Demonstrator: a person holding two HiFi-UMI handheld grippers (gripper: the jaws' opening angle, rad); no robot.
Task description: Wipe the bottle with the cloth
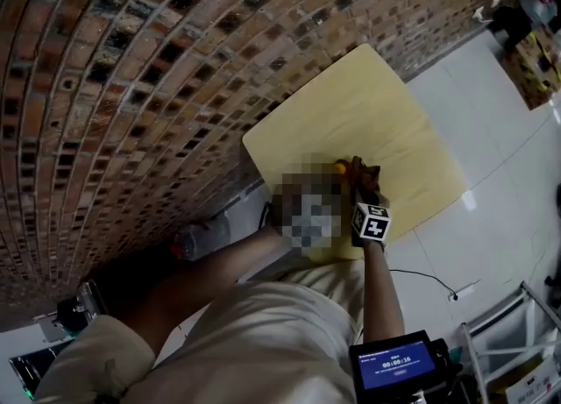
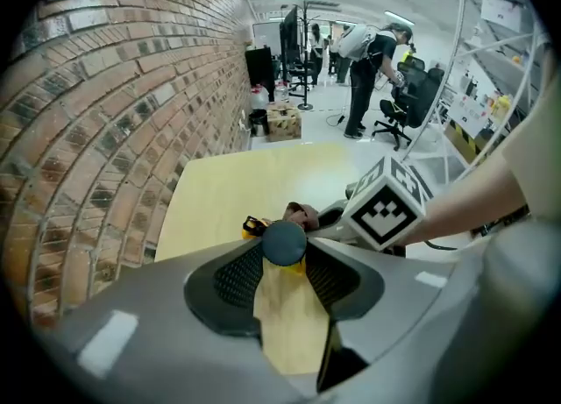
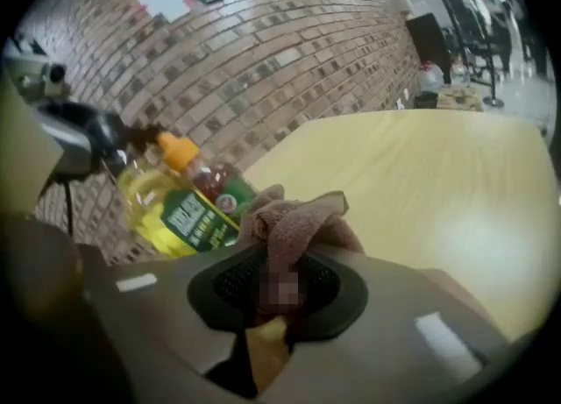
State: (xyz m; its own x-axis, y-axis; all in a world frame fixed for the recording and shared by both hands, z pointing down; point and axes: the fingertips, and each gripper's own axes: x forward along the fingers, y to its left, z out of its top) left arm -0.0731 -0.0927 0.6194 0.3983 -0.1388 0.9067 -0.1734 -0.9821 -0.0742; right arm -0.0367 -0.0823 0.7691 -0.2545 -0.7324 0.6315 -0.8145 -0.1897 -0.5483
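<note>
A bottle (image 3: 171, 209) of yellow oil with a green label and an orange neck stands tilted on the yellow table (image 1: 377, 113). My left gripper (image 2: 283, 251) comes down from above and is shut on the bottle's top; its dark round cap (image 2: 284, 237) sits between the jaws. My right gripper (image 3: 280, 284) is shut on a brown cloth (image 3: 294, 214), which bunches out beside the bottle's label; whether they touch I cannot tell. In the head view the cloth (image 1: 362, 171) and an orange bit of the bottle (image 1: 340, 166) show just beyond the right gripper (image 1: 363, 190); the left gripper is hidden there.
A brick wall (image 1: 131, 60) runs along the table's left side. White floor (image 1: 491, 157) surrounds the table. A person (image 2: 368, 69) stands far off by office chairs, boxes (image 2: 282, 122) sit near the wall, and a white rack (image 2: 491, 78) stands at the right.
</note>
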